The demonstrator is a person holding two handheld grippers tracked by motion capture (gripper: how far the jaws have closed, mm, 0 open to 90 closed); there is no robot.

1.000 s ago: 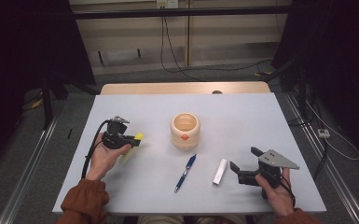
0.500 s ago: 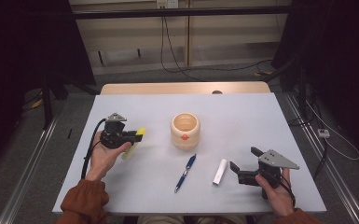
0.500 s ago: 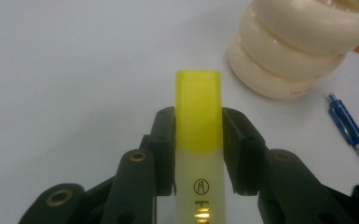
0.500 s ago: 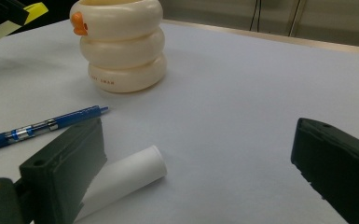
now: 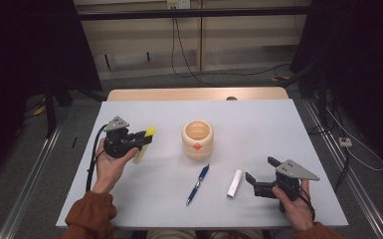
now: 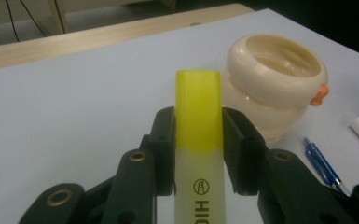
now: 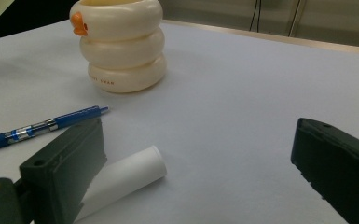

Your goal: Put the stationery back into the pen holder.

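My left gripper is shut on a yellow highlighter, held above the left part of the white table. In the left gripper view the highlighter sticks out past the pads, its yellow cap pointing toward a cream ringed cup. The cup stands mid-table with an orange knob on its front. My right gripper rests near the front right, open, its jaws wide apart. A white cylinder lies just beside its left jaw.
A blue pen lies on the table in front of the cup, with the white cylinder to its right. Behind the white top runs a wooden table edge. Dark stands and cables flank both sides.
The left hand has drifted slightly toward the far side with the highlighter still gripped. The right gripper has stayed where it was.
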